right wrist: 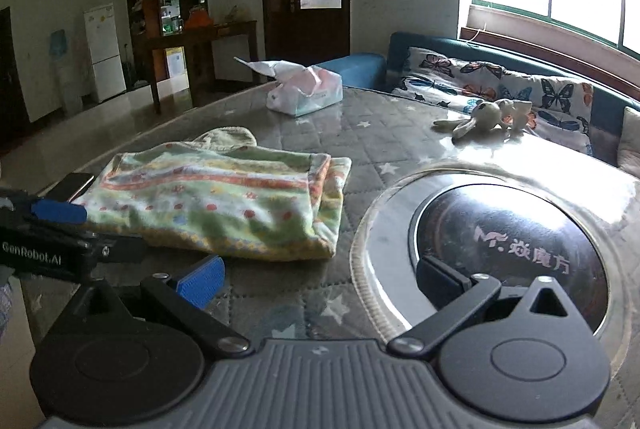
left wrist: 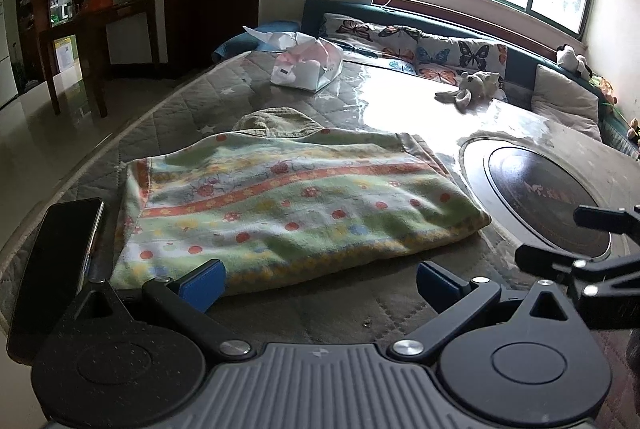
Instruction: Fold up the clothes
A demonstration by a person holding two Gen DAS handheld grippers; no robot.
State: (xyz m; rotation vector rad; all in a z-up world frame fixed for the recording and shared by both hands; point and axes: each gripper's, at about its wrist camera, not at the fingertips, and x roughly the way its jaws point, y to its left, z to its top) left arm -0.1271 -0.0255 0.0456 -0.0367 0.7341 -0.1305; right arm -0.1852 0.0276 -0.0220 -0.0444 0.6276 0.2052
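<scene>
The green fleece garment with red dots and an orange stripe (left wrist: 280,205) is seen lying folded in layers on the grey quilted worktop (left wrist: 320,313), a black phone (left wrist: 56,269) just beside it. The fold appears nearly complete; a final fold or smoothing is probably called for. The left claw (left wrist: 320,281) is held low and wide apart at the near edge, holding nothing. The right claw (right wrist: 320,279) is likewise spread and unladen, beside the round dark hotplate (right wrist: 508,245).
</scene>
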